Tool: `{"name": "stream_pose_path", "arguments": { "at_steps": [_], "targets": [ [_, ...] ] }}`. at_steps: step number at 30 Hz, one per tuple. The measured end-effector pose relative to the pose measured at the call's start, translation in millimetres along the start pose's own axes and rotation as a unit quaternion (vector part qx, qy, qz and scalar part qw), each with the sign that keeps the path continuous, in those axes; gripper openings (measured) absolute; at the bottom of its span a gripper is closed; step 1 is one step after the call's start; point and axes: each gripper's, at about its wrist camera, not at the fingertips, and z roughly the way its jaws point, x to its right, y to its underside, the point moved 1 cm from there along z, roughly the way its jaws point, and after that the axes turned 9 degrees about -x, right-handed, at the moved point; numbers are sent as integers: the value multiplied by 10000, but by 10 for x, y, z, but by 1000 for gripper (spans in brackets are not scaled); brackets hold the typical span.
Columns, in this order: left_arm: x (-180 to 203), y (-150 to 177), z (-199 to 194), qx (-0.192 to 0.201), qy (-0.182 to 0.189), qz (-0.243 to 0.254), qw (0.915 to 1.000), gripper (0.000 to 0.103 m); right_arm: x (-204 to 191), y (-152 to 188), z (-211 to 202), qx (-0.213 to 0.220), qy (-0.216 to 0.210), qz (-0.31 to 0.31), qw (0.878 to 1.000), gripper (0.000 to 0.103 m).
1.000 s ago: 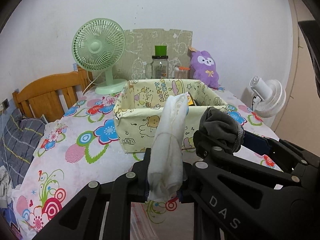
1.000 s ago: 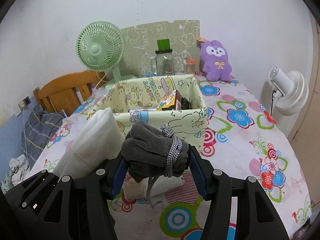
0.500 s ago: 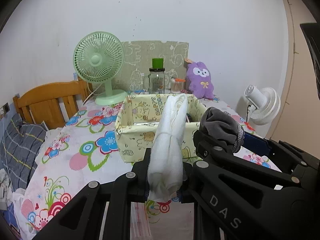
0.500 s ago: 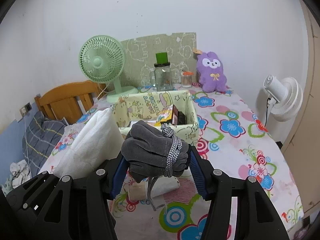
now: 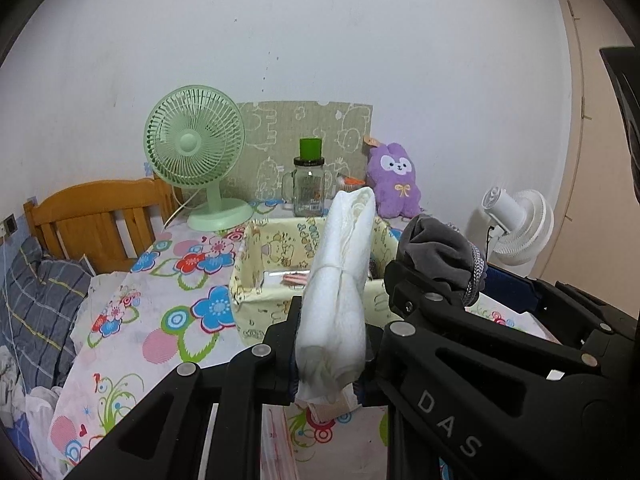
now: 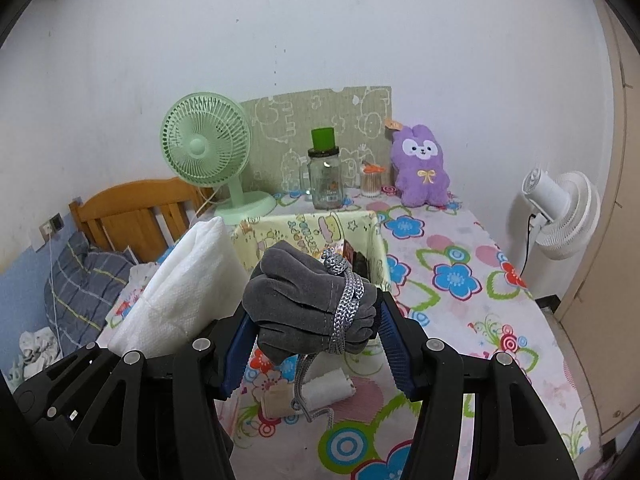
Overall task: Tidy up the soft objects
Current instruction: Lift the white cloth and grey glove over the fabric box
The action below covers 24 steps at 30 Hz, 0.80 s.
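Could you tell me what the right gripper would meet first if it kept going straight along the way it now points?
Probably the pale yellow cartoon-print fabric storage box: it lies directly beyond the right gripper and the grey cord-tied cloth bundle it grips. Depth is unclear, so it may reach the near rim or the open inside.

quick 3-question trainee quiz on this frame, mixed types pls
1. True or false: the left gripper is shut on the white cloth bundle.
2. What does the right gripper hold? A) the purple plush B) the grey pouch tied with silver cord C) the glass jar
3. Fill in: the yellow cartoon-print fabric ___ stands beyond both grippers.

Key: 1 true; 2 B, the grey pouch; 3 box.
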Motion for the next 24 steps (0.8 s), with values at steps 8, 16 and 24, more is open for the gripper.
{"name": "stream_pose_path", "arguments": {
  "at_steps": [8, 16, 24],
  "targets": [
    [12, -154, -55, 128, 35, 15, 9999, 18, 2, -143, -81, 142, -10, 1, 9999, 62],
    [24, -276, -27, 182, 31, 10, 9998, 18, 21, -274, -68, 204, -23, 13, 9998, 62],
    [19, -389, 66, 190, 11, -18, 9998, 18, 41, -384, 18, 221, -46, 18, 9997, 62]
  ]
}}
